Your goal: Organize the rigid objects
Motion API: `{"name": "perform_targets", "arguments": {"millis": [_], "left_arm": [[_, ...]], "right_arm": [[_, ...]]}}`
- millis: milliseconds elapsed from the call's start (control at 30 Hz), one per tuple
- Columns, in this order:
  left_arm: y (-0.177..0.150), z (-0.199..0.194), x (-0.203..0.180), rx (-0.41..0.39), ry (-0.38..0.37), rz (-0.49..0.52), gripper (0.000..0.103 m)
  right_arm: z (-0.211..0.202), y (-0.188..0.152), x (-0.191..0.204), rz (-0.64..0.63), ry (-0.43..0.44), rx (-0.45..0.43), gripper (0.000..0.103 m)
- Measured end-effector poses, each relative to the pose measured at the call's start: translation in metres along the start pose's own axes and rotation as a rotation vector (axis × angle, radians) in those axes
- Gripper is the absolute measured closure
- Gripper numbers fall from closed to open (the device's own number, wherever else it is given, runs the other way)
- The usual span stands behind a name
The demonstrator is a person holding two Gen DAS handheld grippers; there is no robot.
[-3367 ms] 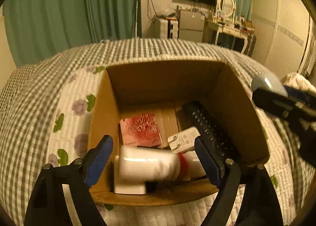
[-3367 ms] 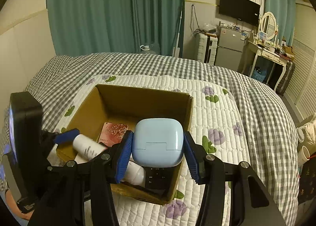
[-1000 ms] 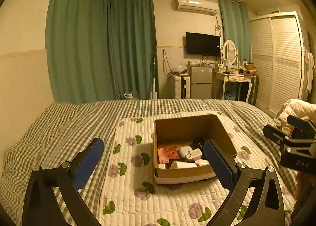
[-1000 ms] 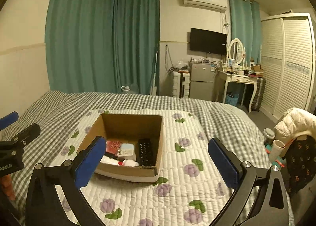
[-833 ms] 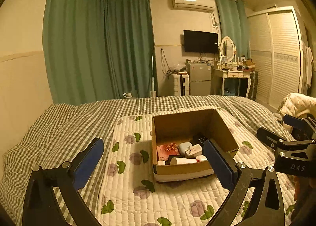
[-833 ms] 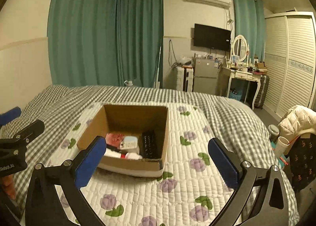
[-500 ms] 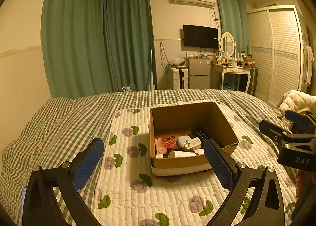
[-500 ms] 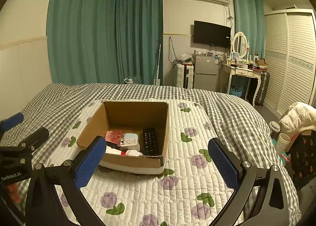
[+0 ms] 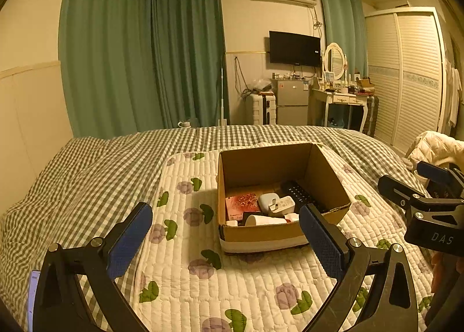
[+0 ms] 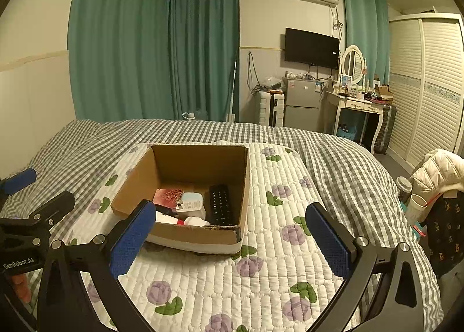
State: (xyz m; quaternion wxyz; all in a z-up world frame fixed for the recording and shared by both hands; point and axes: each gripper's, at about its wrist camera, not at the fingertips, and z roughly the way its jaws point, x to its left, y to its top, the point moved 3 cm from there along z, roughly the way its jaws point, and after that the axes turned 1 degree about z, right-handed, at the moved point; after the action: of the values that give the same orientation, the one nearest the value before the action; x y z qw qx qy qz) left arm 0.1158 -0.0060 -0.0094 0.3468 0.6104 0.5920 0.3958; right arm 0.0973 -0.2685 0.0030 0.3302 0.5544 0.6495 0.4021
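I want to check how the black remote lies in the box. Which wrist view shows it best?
The right wrist view: the remote shows along its whole length, buttons up, against the right wall of the cardboard box. In the left wrist view the remote is partly hidden behind the left gripper's right finger.

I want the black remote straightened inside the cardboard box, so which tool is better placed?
Probably right: the black remote lies along the cardboard box wall nearest the right tool.
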Motion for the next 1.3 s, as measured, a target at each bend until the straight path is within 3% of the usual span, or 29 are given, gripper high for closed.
{"name": "perform_targets", "arguments": {"millis": [1300], "left_arm": [[-0.004, 0.001, 0.005, 0.005, 0.033, -0.022, 0.000]], "right_arm": [[0.011, -0.008, 0.000, -0.002, -0.035, 0.029, 0.000]]}}
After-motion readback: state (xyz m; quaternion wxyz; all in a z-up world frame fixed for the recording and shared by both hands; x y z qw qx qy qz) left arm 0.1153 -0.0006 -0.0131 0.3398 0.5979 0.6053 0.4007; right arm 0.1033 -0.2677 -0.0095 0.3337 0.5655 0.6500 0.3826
